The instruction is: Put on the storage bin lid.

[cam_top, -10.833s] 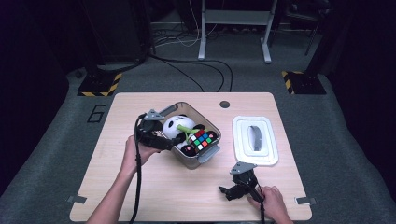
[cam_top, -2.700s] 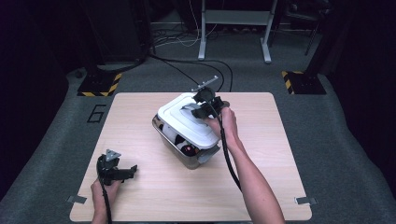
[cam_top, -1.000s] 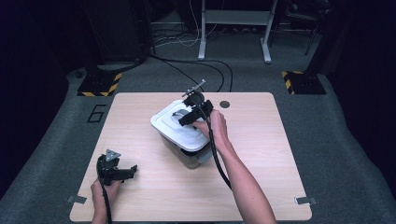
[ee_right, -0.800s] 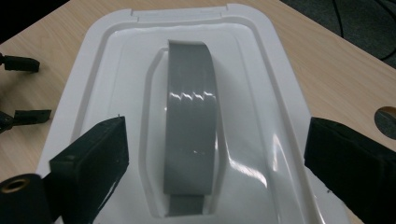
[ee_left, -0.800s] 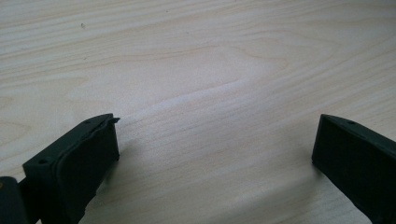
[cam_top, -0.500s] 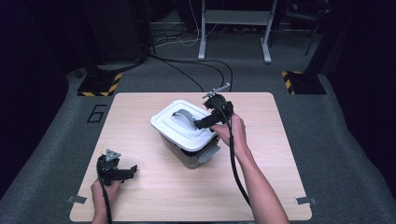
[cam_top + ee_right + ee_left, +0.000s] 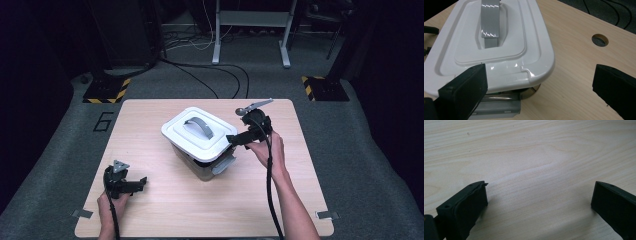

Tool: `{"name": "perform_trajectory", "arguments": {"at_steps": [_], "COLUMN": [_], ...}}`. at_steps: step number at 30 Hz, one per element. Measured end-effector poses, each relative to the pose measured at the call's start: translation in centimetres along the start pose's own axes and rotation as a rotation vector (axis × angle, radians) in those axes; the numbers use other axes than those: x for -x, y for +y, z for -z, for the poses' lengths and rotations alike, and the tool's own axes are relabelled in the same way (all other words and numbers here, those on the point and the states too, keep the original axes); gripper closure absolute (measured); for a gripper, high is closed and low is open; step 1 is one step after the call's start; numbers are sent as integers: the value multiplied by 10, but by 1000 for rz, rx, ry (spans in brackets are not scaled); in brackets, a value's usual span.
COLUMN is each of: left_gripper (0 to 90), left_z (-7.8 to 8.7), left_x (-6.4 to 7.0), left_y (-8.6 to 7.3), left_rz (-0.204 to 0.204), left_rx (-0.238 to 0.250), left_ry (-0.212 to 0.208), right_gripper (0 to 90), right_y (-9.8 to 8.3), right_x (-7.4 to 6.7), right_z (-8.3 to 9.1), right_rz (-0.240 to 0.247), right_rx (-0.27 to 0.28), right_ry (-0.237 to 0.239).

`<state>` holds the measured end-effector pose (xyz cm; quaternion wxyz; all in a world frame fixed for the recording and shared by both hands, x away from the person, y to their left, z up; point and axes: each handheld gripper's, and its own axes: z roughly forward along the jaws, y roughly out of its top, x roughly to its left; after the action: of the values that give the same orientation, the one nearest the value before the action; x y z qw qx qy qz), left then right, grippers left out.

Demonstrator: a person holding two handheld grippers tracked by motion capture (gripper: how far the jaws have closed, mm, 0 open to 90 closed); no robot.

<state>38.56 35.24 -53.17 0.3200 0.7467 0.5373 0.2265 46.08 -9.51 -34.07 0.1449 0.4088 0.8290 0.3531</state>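
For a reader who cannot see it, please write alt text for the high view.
A white lid with a grey handle sits on a container in the middle of a wooden table. The right gripper, jaws open, is at the lid's right edge; the left gripper rests near the front left corner.

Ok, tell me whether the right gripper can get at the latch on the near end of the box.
Probably yes. The right gripper has just opened and holds nothing, and it sits beside the box by the lid's edge. The grey latch lies just below that edge with nothing in between.
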Motion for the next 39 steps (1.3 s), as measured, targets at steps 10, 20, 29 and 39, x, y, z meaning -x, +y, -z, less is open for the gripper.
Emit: {"name": "perform_trajectory", "arguments": {"at_steps": [10,20,29,39], "left_gripper": [2,3,2,2], "left_z": [0,0,0,0], "left_x": [0,0,0,0], "left_y": [0,0,0,0], "left_rz": [0,0,0,-1], "left_rx": [0,0,0,0], "left_ry": [0,0,0,0], "right_gripper": [0,0,0,0], "right_y": [-35,-78,-117,-154], "right_x": [18,35,47,59], "right_z": [10,6,-13,-36], "right_rz": [-54,-124,-196,-266], "right_rx": [14,-19,-63,-117], "right_ry": [-22,-45,-64,-96]}}
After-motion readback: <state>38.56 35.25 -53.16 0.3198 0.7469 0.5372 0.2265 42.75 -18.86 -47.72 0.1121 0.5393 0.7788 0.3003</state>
